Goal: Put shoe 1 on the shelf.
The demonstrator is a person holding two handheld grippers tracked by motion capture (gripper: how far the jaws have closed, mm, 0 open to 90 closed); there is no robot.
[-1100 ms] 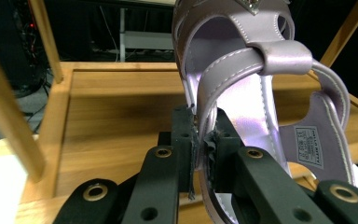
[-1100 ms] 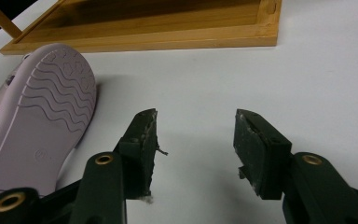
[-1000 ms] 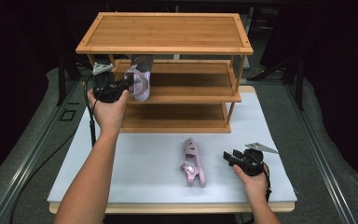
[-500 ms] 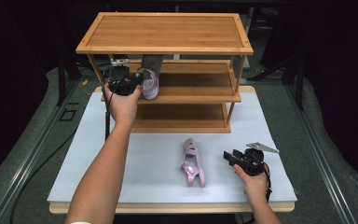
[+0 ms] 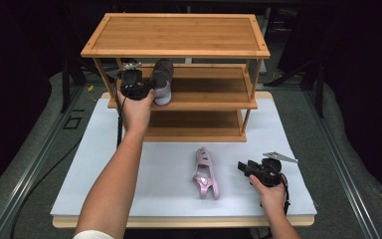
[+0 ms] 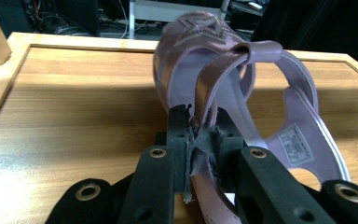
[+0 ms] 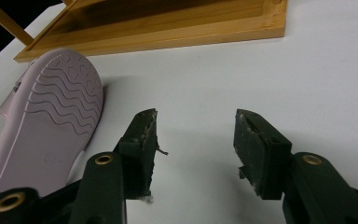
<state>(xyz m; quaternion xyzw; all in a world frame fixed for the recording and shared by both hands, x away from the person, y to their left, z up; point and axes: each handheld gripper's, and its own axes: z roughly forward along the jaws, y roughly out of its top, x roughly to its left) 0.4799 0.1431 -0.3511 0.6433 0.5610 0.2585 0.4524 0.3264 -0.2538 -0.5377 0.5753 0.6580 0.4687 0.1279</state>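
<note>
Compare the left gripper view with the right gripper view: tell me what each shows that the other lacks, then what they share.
Left gripper view alone: the left claw pinching a strap of a purple sandal over the middle shelf, its jaws just easing open. Right gripper view alone: the open right claw above the white mat, beside a pink sandal lying sole-out. Shared: the wooden rack, black jaws and one sandal each.

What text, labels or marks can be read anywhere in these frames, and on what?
Nothing can be read.
Printed label inside the held sandal: lines of print, too blurred to read.
Embossed pattern on that sandal's top: not legible as letters.
Sole of the sandal on the table: wave and flower tread plus a small round stamp, too small to read.
Shelf: no markings.
</note>
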